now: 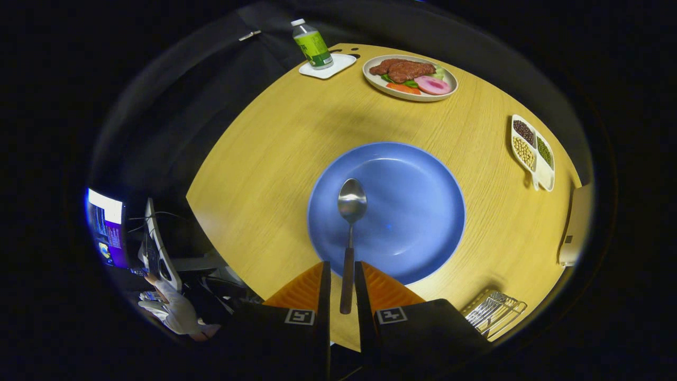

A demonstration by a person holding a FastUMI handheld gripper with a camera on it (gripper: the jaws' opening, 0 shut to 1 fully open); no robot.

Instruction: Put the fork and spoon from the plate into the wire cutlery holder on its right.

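Tongs (342, 275) straddle spoon (350, 227) handle over blue plate (423, 174), gaps visible

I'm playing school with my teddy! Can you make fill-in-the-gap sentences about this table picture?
1. The spoon has its bowl over the ____ plate.
2. The spoon's handle lies ____ the gripper fingers.
3. The bottle stands on a white ____.
4. The divided dish holds ____.

Missing words: blue; between; coaster; beans

Shiny metal spoon (351, 203), glossy plate (412, 211), matt wood-grain table (264, 159).
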